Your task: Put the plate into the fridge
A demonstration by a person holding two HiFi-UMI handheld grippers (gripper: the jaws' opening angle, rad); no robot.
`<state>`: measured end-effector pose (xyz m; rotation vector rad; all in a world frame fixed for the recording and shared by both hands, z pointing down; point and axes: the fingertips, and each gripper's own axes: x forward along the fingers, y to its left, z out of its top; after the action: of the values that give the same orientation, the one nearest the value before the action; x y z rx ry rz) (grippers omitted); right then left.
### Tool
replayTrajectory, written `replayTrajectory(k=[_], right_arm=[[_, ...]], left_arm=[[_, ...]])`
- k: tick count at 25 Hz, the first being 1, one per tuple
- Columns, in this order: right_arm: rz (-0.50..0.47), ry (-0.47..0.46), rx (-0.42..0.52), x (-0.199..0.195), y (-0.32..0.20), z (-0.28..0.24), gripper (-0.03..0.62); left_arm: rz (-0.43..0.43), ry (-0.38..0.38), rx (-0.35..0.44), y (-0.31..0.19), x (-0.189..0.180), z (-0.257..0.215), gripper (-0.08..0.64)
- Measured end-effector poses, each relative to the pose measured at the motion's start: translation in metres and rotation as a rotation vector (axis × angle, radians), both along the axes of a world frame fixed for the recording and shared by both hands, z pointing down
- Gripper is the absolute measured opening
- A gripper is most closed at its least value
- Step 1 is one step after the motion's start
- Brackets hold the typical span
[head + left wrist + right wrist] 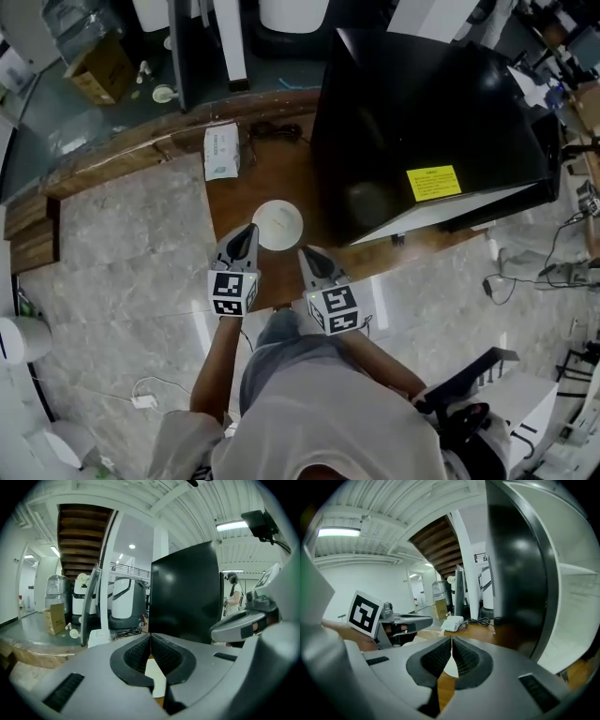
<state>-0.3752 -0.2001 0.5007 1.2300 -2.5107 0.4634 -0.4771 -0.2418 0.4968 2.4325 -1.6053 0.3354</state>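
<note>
A small white plate (277,225) lies on the wooden table (281,178), just in front of the black fridge (422,122). My left gripper (247,231) is at the plate's near left edge, and my right gripper (306,251) is at its near right edge. Both have their jaws together with nothing between them. In the left gripper view the shut gripper (150,635) has the plate (155,673) showing below its pads. In the right gripper view the shut gripper (451,641) points over the plate (450,668), with the fridge (518,573) close on the right.
A white tissue pack (221,151) and a black cable (274,129) lie at the table's far side. The fridge shows a white face (450,211) below a yellow label (433,182). Marble floor (112,253) spreads to the left; a cardboard box (101,70) and machines stand beyond.
</note>
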Motion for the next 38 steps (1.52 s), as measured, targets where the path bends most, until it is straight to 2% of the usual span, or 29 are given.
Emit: replayTrajectory(k=[4,9,14,17,21,25,28,38], right_arm=[[0.053,0.016,-0.078,-0.016,-0.034,0.032,0.018],[0.095,-0.027,-0.198,-0.03,-0.056,0.077,0.018],[0.156,-0.222,-0.471,-0.031,-0.057,0.125,0.018],[0.228,-0.208,-0.502,-0.023,-0.062,0.152,0.018],[0.349,-0.199,-0.535,-0.005,-0.07,0.185,0.02],[0.41,-0.286,-0.605,0.001,-0.073,0.208,0.02],[0.437,-0.299,-0.606,0.006,-0.08,0.218,0.02],[0.47,-0.289,-0.664,0.006,-0.088,0.24,0.021]], left_arm=[[0.085,-0.025,-0.056,-0.045,-0.013,0.045,0.02],[0.202,-0.105,-0.133,-0.083,-0.02,0.115,0.02],[0.285,-0.231,-0.15,-0.107,-0.019,0.162,0.02],[0.334,-0.304,-0.2,-0.114,-0.021,0.187,0.02],[0.399,-0.395,-0.221,-0.122,-0.015,0.209,0.02],[0.438,-0.462,-0.236,-0.125,-0.011,0.224,0.02],[0.435,-0.534,-0.22,-0.131,-0.012,0.233,0.02],[0.414,-0.437,-0.223,-0.139,-0.012,0.237,0.02]])
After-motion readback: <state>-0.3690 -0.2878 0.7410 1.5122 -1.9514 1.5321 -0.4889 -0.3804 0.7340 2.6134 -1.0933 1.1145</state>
